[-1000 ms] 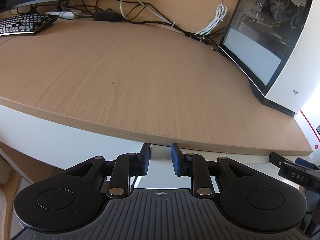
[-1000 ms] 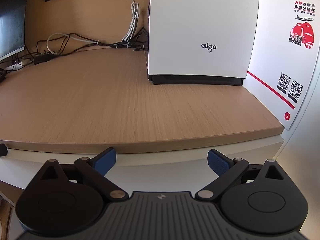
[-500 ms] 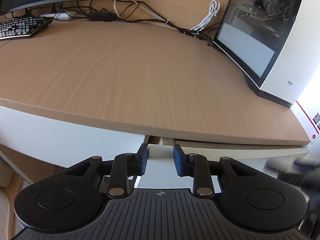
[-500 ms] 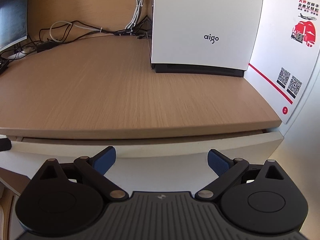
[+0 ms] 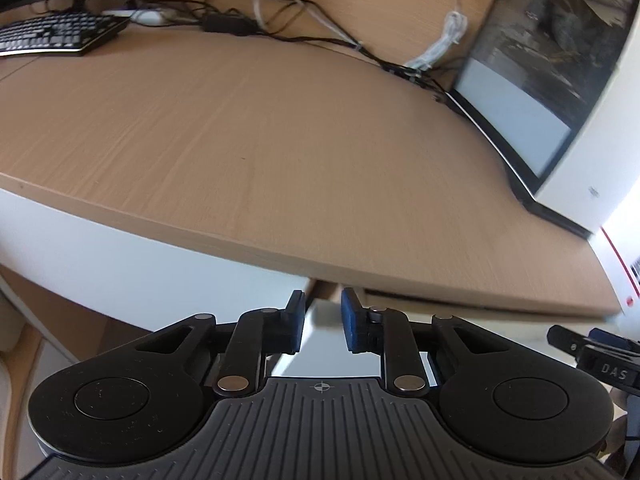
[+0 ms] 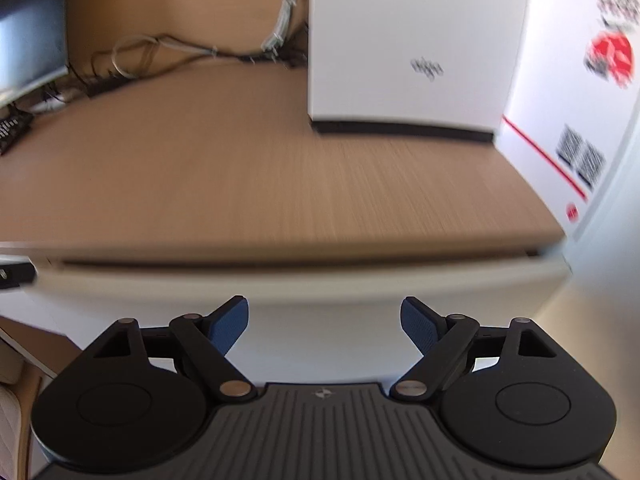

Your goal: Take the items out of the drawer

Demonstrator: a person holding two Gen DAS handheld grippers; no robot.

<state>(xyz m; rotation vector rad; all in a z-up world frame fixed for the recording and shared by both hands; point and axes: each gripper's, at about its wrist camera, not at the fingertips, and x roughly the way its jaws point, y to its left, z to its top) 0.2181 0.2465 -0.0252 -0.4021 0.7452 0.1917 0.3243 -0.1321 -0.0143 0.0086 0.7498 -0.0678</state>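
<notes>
Left tongs (image 5: 322,320) pinch the white drawer front (image 5: 324,314) under the table (image 5: 280,160); right tongs (image 6: 324,320) hang spread wide, touching nothing

The left hand-held gripper (image 5: 322,322) sits low before the front edge of the wooden desk (image 5: 280,168), its blue-padded fingers (image 5: 351,322) narrowly parted on either side of the white drawer front (image 5: 324,314) just under the desk edge. A dark gap shows between drawer and desktop. Far back on the desk lie a black keyboard (image 5: 52,34) and tangled cables (image 5: 280,16). A white computer case (image 5: 560,92) with a dark glass side stands at the right. The other hand-held gripper's tip (image 5: 592,354) shows at the lower right.
</notes>
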